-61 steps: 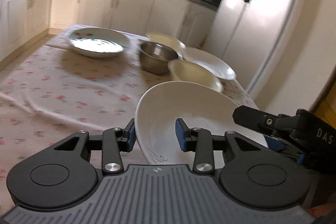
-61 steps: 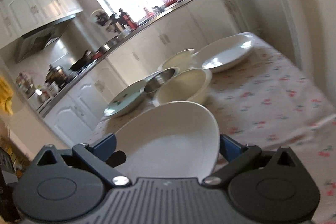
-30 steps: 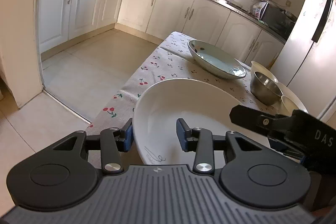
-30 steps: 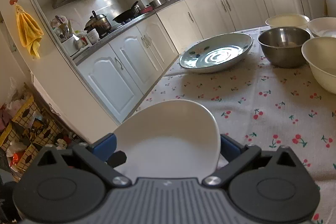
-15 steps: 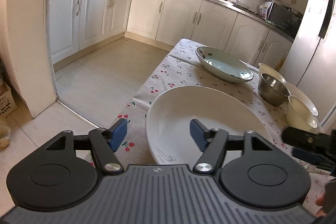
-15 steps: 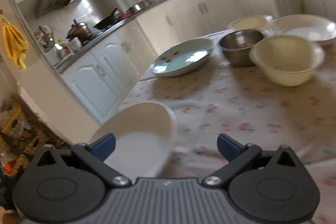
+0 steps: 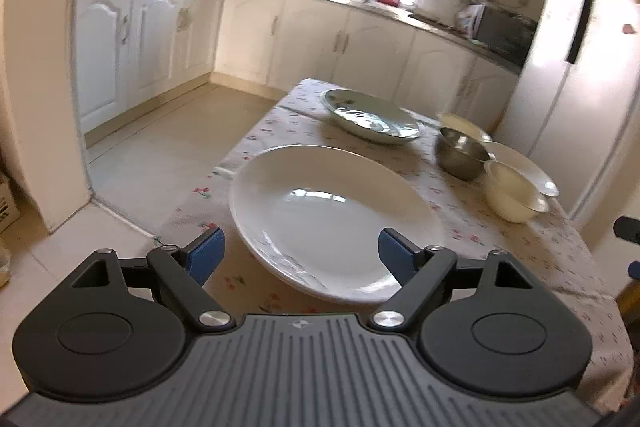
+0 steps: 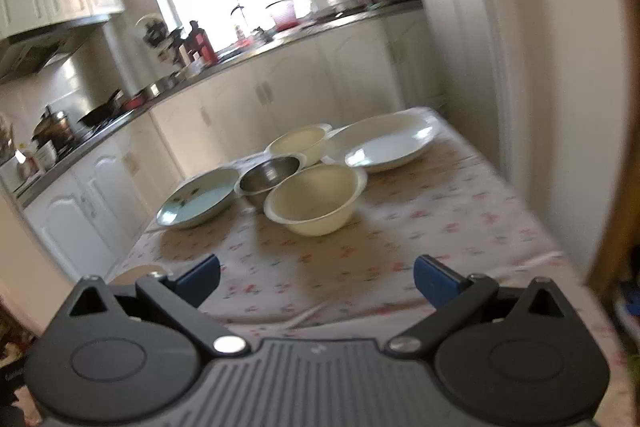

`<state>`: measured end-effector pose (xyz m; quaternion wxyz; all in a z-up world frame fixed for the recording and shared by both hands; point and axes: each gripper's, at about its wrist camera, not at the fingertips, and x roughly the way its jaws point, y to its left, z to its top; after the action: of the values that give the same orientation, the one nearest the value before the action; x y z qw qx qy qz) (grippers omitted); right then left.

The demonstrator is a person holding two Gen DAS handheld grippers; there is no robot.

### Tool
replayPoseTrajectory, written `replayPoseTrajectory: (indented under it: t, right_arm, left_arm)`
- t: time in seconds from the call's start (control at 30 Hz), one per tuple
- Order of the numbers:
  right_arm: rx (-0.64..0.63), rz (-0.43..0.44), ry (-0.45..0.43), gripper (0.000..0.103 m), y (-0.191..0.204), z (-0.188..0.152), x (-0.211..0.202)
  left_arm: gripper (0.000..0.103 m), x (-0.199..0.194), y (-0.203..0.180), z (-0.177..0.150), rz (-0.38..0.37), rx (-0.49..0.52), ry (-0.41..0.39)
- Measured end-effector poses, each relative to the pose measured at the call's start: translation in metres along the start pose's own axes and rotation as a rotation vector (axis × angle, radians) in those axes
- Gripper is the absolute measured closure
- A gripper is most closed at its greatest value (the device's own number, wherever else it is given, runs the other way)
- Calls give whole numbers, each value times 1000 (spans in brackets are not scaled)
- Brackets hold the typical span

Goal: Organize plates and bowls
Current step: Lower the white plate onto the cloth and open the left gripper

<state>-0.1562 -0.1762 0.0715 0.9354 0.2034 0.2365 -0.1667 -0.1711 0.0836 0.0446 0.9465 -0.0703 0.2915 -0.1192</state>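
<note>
A large white plate [image 7: 336,219] lies on the cherry-print tablecloth [image 7: 520,255] near the table's front left corner. My left gripper [image 7: 301,254] is just behind it. Its jaws are opening wide, the plate's near rim sits between the blue pads, and neither pad touches it. My right gripper [image 8: 317,279] is open over bare cloth with nothing between its fingers. Ahead of it sit a cream bowl [image 8: 316,199], a steel bowl [image 8: 270,175], a green-patterned plate [image 8: 196,201], a second cream bowl [image 8: 298,143] and a white plate [image 8: 390,143].
The table's left edge drops to the tiled floor [image 7: 152,147]. A fridge [image 7: 580,67] stands past the table's far right, and white cabinets [image 7: 280,35] run along the back. A wall [image 8: 560,107] borders the table's right side in the right wrist view.
My left jaws spread wide and let go of the white plate, which now rests on the cloth. My right gripper left the plate and swung right, facing the bowls.
</note>
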Motion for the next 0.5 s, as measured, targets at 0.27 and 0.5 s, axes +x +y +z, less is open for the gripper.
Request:
replayPoseTrajectory:
  t: [0.27,0.5]
  right_arm:
    - [4,-60,-95,1,-21,-4,-59]
    - [59,-53,-62,1,-37,-12,-69]
  left_arm:
    - [0,-28,0,-11,-55,14,-19]
    - [0,-34,-4,-15,-44,19,-17]
